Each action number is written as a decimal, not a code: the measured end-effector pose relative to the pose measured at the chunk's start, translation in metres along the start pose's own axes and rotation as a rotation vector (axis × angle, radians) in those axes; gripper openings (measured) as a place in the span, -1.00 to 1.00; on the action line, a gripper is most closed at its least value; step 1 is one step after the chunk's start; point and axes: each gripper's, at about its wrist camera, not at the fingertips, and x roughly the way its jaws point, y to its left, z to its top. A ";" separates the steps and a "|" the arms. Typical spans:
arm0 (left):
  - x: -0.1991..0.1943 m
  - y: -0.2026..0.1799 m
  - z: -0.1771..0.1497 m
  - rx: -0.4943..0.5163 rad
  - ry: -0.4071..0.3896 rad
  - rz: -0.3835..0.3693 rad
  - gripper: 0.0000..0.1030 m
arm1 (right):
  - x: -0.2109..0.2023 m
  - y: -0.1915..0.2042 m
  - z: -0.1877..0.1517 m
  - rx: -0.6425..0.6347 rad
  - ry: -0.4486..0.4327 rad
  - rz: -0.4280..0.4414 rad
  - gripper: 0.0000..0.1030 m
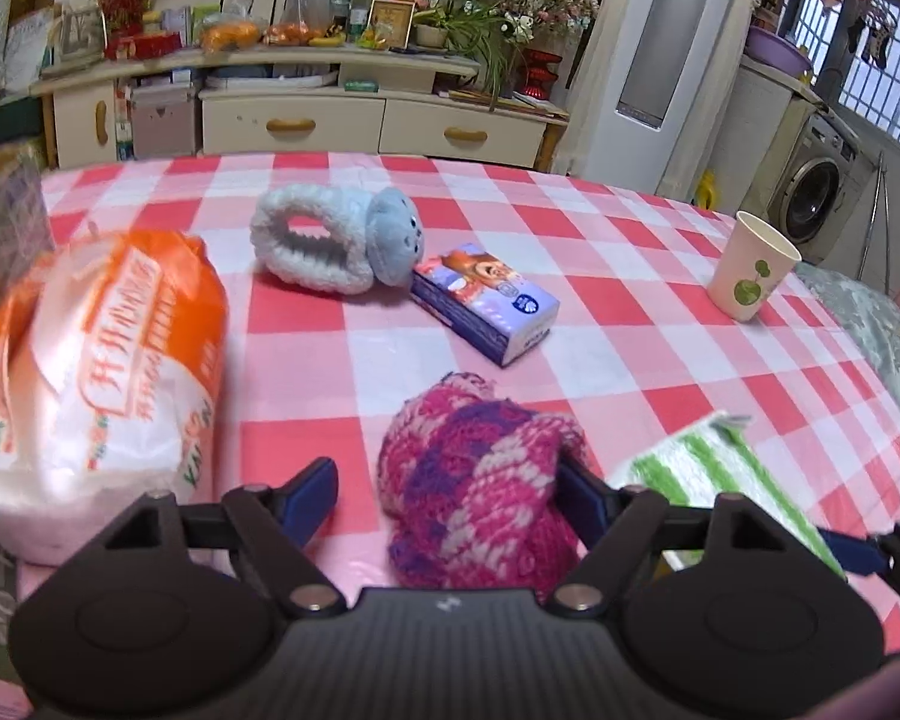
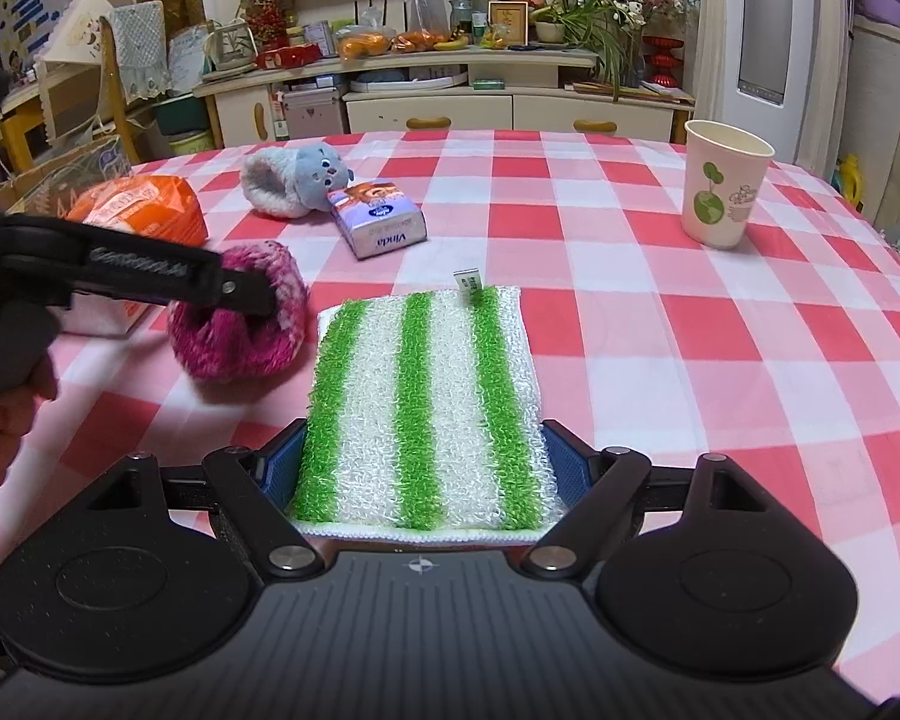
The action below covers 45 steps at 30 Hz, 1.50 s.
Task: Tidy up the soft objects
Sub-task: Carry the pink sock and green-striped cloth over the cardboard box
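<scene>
A pink and purple knitted item (image 1: 480, 480) lies on the checked tablecloth (image 1: 660, 330), against the right finger of my open left gripper (image 1: 447, 495); a gap shows beside the left finger. It also shows in the right wrist view (image 2: 240, 330) under the left gripper (image 2: 258, 294). My right gripper (image 2: 417, 468) is shut on a green-and-white striped scrub cloth (image 2: 420, 402), its pads (image 2: 282, 468) pressing both side edges. The cloth also shows in the left wrist view (image 1: 708, 468). A pale blue fluffy band with a plush face (image 1: 336, 246) lies further back.
A purple tissue pack (image 1: 486, 300) lies beside the plush band. An orange-and-white plastic pack (image 1: 90, 390) sits at the left. A paper cup (image 2: 723, 183) stands upright at the right. A cabinet with clutter stands beyond the table.
</scene>
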 end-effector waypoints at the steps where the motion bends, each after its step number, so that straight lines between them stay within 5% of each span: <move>1: 0.003 0.000 -0.001 0.001 0.004 -0.014 0.49 | -0.001 0.000 -0.001 -0.001 0.001 -0.003 0.95; 13: -0.002 -0.009 -0.007 0.019 0.001 -0.041 -0.10 | -0.014 -0.001 -0.006 0.006 -0.012 -0.025 0.95; 45: -0.097 0.038 0.025 -0.090 -0.212 -0.142 -0.10 | -0.050 0.048 0.040 -0.064 -0.126 0.001 0.94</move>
